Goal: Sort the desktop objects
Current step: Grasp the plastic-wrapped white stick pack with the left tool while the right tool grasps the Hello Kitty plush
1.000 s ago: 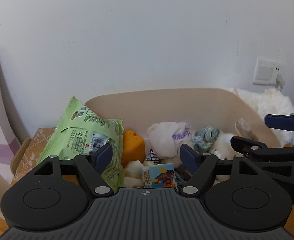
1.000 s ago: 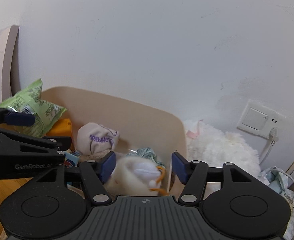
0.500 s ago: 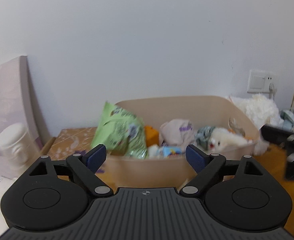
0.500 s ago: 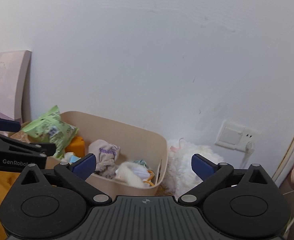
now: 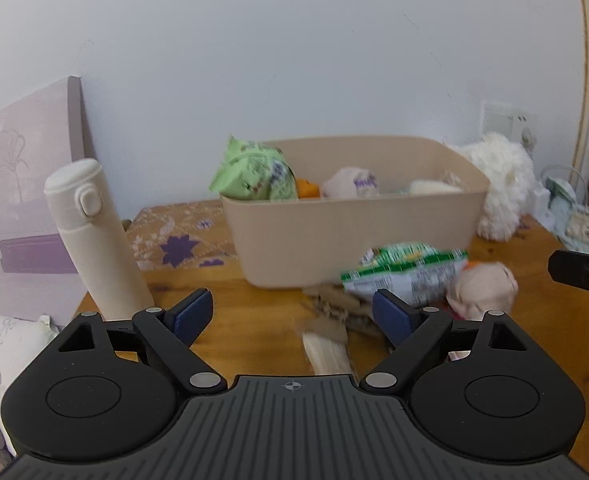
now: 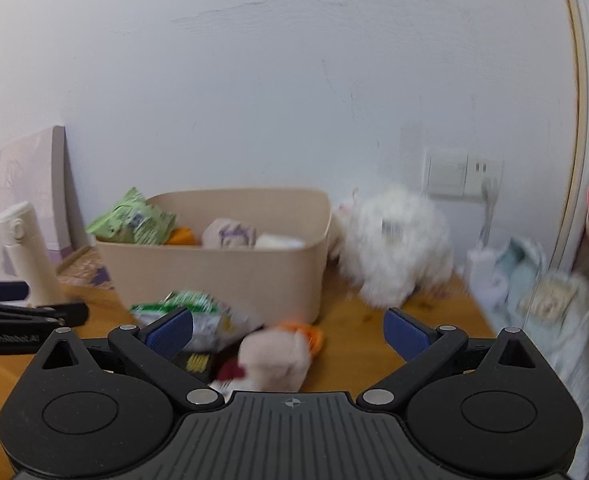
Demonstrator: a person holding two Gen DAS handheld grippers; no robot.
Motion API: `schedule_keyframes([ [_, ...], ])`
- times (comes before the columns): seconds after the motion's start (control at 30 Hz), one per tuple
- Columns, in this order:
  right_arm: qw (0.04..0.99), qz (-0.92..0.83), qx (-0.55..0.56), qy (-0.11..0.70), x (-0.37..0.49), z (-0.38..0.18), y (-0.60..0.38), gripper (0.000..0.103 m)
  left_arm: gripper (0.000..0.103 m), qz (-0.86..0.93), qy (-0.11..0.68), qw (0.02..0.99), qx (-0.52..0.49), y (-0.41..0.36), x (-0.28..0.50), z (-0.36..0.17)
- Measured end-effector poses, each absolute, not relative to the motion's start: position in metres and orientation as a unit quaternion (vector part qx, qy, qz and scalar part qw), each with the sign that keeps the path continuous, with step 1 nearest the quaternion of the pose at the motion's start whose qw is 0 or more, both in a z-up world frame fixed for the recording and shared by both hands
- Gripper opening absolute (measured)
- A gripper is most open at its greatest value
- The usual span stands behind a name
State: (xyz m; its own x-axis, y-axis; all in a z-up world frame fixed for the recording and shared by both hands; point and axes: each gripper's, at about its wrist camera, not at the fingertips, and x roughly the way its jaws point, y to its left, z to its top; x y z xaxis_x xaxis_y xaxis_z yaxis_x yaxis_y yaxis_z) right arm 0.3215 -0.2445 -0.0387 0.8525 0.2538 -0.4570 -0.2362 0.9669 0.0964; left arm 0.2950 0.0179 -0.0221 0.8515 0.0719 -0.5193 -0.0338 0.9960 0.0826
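A beige bin (image 5: 354,240) (image 6: 222,276) stands at the back of the wooden desk and holds a green snack bag (image 5: 254,172), an orange item, a pale pouch with purple print and a white plush. In front of it lie a green-white snack packet (image 5: 406,272) (image 6: 190,312), a pink plush toy (image 5: 482,288) (image 6: 274,356), brown cardboard pieces (image 5: 334,308) and a pale wooden stick (image 5: 326,354). My left gripper (image 5: 294,316) is open and empty above the desk front. My right gripper (image 6: 288,332) is open and empty above the pink plush.
A white flask (image 5: 94,236) (image 6: 30,256) stands at the left. A fluffy white plush (image 5: 498,184) (image 6: 394,244) sits right of the bin. A patterned box (image 5: 178,236) lies behind the flask. A wall socket (image 6: 462,174) and bagged items (image 6: 546,292) are at the right.
Both grippers have pulled back from above the bin and opened wider. The right gripper has let go of the white plush, which now lies in the bin. Desk objects have come into view.
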Motion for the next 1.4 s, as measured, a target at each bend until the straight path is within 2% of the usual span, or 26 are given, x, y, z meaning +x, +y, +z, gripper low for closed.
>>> schedule_keyframes([
  [0.2,0.958,0.116,0.034,0.261,0.307,-0.065,-0.252,0.103,0.089,0.020,0.288,0.955,0.070,0.005,0.292,-0.046],
  [0.4,0.953,0.106,-0.046,0.279,0.308,-0.079,-0.232,0.103,0.089,-0.003,0.328,0.942,0.073,-0.007,0.298,-0.073],
  [0.67,0.940,0.120,-0.058,0.314,0.323,-0.106,-0.217,0.103,0.089,-0.004,0.378,0.925,0.030,0.003,0.316,-0.099],
  [0.97,0.935,0.122,-0.065,0.325,0.340,-0.121,-0.203,0.103,0.089,-0.004,0.381,0.925,0.006,0.011,0.332,-0.111],
  [1.1,0.935,0.114,-0.072,0.328,0.346,-0.128,-0.198,0.103,0.093,0.001,0.373,0.928,0.006,0.012,0.337,-0.114],
  [1.23,0.931,0.117,-0.057,0.341,0.352,-0.135,-0.201,0.091,0.094,0.003,0.367,0.930,0.005,0.013,0.340,-0.115],
  [1.4,0.931,0.120,-0.045,0.342,0.354,-0.137,-0.203,0.089,0.095,0.004,0.363,0.932,0.004,0.013,0.340,-0.116],
])
